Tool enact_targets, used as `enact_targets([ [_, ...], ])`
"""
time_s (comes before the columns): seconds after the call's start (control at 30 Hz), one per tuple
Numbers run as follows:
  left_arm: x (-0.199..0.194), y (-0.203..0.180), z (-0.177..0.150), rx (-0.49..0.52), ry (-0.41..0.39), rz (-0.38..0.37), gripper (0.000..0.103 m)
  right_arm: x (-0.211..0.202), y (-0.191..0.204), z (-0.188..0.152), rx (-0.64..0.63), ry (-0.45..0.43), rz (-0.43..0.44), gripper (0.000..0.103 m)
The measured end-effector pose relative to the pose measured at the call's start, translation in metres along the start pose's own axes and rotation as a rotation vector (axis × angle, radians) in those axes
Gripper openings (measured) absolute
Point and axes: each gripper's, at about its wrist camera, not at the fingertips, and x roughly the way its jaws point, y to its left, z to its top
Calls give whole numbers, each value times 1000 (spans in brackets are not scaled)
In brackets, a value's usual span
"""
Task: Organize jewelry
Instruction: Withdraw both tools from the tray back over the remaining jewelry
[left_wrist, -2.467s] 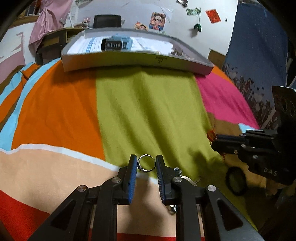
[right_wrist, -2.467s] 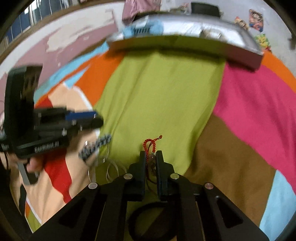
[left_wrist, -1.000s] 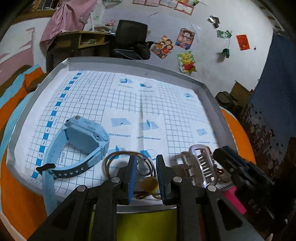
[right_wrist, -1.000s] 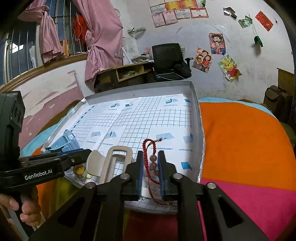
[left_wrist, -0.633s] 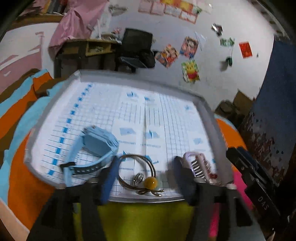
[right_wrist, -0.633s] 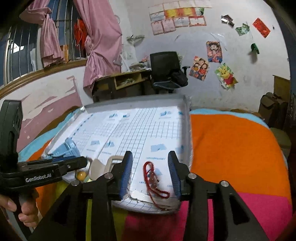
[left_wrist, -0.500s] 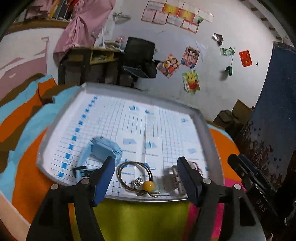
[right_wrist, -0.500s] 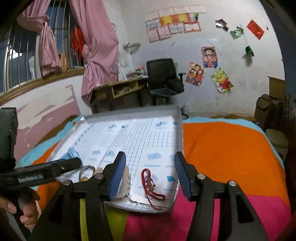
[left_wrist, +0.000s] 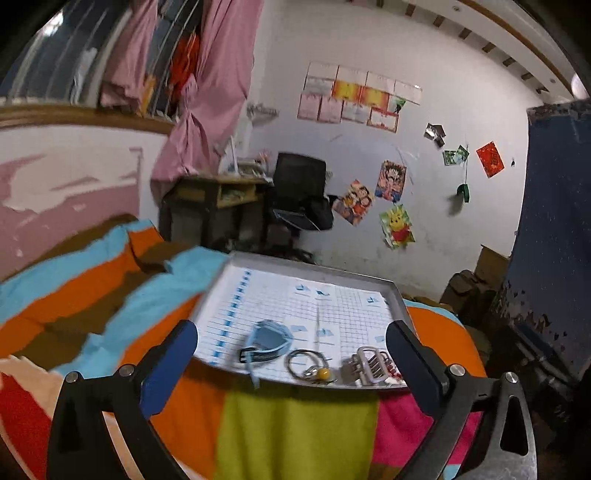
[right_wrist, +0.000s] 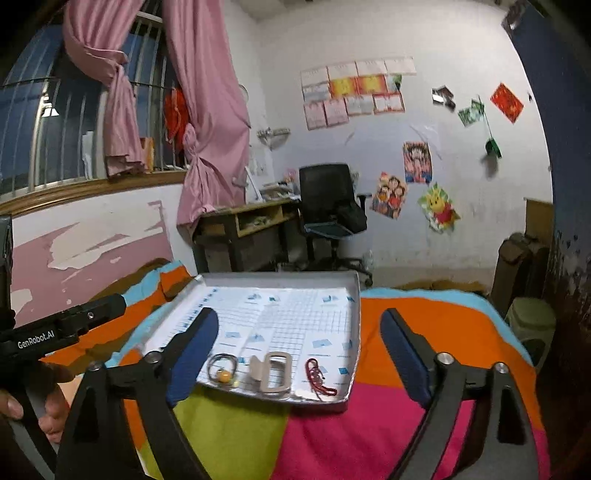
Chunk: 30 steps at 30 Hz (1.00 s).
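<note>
Taking the tray (left_wrist: 397, 301) on the bed (left_wrist: 295, 432) as the landmark, both grippers sit on its near side, raised and pointing at its near edge across the striped bedspread. The left gripper (left_wrist: 291, 350) has its jaws opening, already very wide, with nothing between them; the right gripper (right_wrist: 299, 343) is likewise opening, wide and empty. Neither looks clearly nearer, so each hand seems best placed for whatever loose jewelry lies on its own side, though none shows on the bedspread in either view. Inside the tray, all along its near edge and from left to right: a light-blue watch (left_wrist: 269, 341) with its strap running toward the near-left and one end over the rim, a thin bangle (left_wrist: 308, 363) with a yellow bead at its near side and a small silver piece I cannot make out, a silvery hair claw (right_wrist: 273, 374) lying flat with its long axis front to back, and a red beaded bracelet (right_wrist: 317, 378) stretched front to back nearest the right corner. The rest of the gridded liner is bare.
</note>
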Motion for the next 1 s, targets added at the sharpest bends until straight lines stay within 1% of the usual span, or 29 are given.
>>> enact_targets([
  [0.17,-53,8,-7,34,-64,14,103,-51,17,5,11,-52,34,96],
  [0.2,-64,8,-8,38,-75,14,103,-58,19,4,12,-58,38,101],
  [0.23,-74,9,-10,42,-82,12,103,-70,24,3,10,-69,44,102],
  [0.43,-127,22,-23,39,-121,11,103,-126,40,-7,24,-116,61,102],
  [0.6,-166,34,-38,42,-151,21,103,-170,50,-24,29,-160,59,102],
  [0.87,-214,53,-66,50,-150,29,103,-231,63,-55,14,-185,32,102],
  [1.0,-231,59,-81,54,-139,28,103,-252,66,-72,19,-168,32,102],
])
